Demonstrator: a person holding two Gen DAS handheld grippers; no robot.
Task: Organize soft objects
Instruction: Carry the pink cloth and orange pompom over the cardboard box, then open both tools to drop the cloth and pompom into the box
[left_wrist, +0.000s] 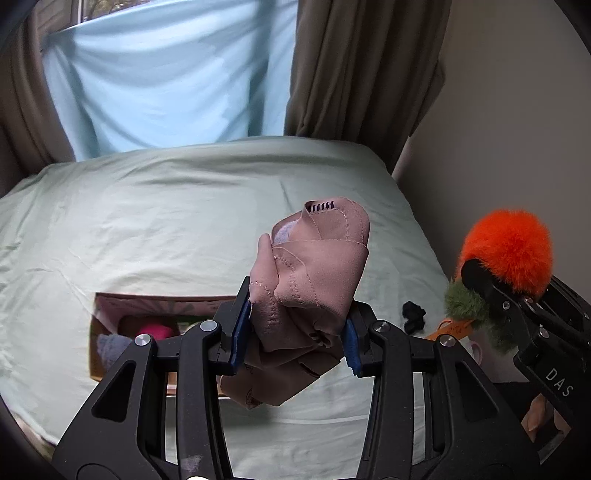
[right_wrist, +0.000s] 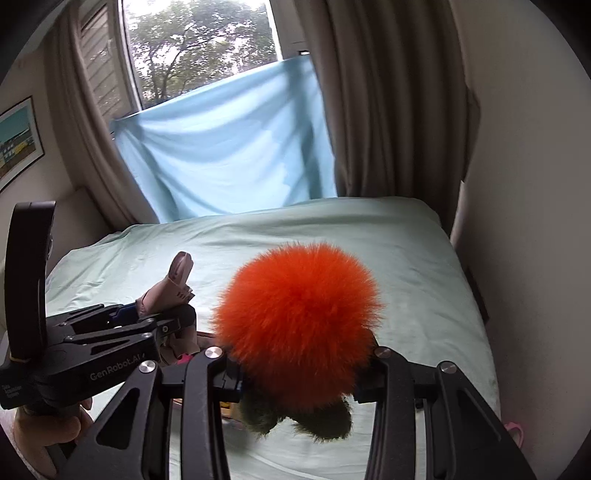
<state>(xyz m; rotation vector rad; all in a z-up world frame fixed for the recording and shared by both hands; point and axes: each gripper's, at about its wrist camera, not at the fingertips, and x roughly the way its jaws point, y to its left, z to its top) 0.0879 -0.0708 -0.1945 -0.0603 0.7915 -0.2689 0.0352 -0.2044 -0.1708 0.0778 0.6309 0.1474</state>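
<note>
My left gripper (left_wrist: 295, 332) is shut on a bunched dusty-pink garment (left_wrist: 310, 273) and holds it above the bed; it also shows in the right wrist view (right_wrist: 170, 288). My right gripper (right_wrist: 299, 376) is shut on a fluffy orange pompom (right_wrist: 299, 317) with olive-green fur (right_wrist: 325, 421) under it, held above the bed. That pompom shows at the right of the left wrist view (left_wrist: 509, 247). An open cardboard box (left_wrist: 110, 306) sits on the bed below my left gripper, holding a pink item (left_wrist: 157, 329) and a pale blue-grey one (left_wrist: 110, 347).
The bed has a pale green sheet (left_wrist: 166, 221). A small black item (left_wrist: 413, 314) lies on it near the right edge. A light blue cloth (right_wrist: 229, 155) hangs over the window, brown curtains (right_wrist: 388, 103) flank it, and a wall (right_wrist: 535, 184) runs along the right.
</note>
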